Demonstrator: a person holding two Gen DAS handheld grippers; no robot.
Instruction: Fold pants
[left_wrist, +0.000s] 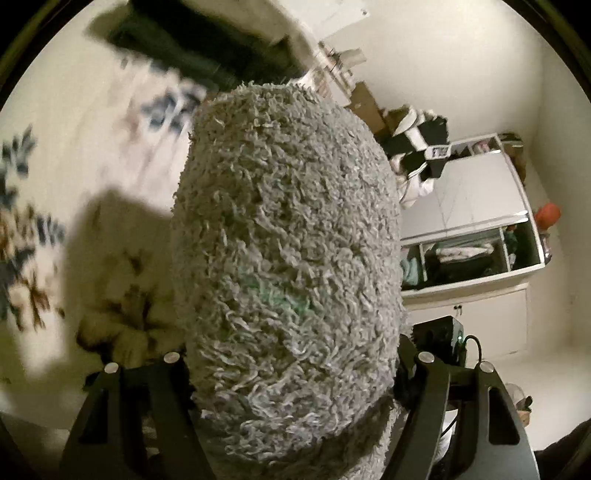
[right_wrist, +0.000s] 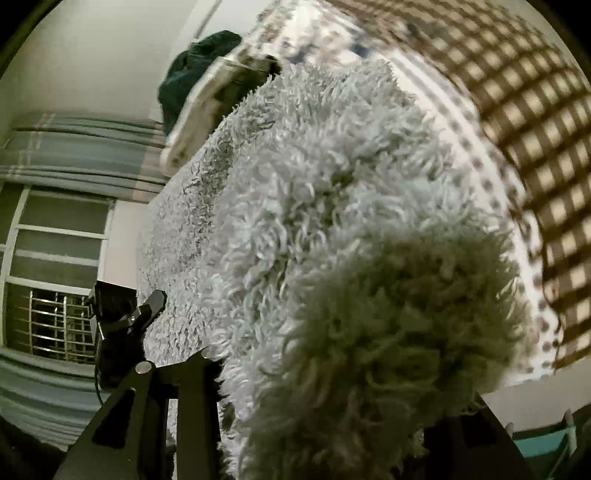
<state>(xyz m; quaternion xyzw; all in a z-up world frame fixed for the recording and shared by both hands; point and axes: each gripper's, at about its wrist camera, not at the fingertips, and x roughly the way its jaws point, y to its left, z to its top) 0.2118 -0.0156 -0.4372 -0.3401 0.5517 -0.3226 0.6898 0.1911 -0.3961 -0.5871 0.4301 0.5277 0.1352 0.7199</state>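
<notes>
Left wrist view: fuzzy grey pants (left_wrist: 288, 266) fill the gap between the fingers of the left gripper (left_wrist: 295, 373) and bulge forward along the pointing line as one long lobe; the fabric sits against both black arms, so it reads as pinched on the cloth — pad contact itself is buried in pile. The pants run away from the tongs toward the patterned bedspread (left_wrist: 33, 229), long axis roughly in line with the fingers. The far end of the lobe is in view, but what hangs below it is not. Bedspread is motion-blurred; white cupboard (left_wrist: 476, 206) at the right is sharp.

Right wrist view: the same pants (right_wrist: 332, 229) swamp the right gripper (right_wrist: 332, 406); only the left-hand finger (right_wrist: 192, 398) shows, the other is hidden under a shadowed wad of pile, so whether the pads press I cannot tell by sight — cloth is certainly between them. Fabric stretches up and left toward the other tool, the left gripper (right_wrist: 125, 321) at the garment's far edge; so the span between the two hands looks like the axis the fold turns on. Checked blanket (right_wrist: 524, 122) is blurred; waistband, legs and hems cannot be told apart in either view.
</notes>
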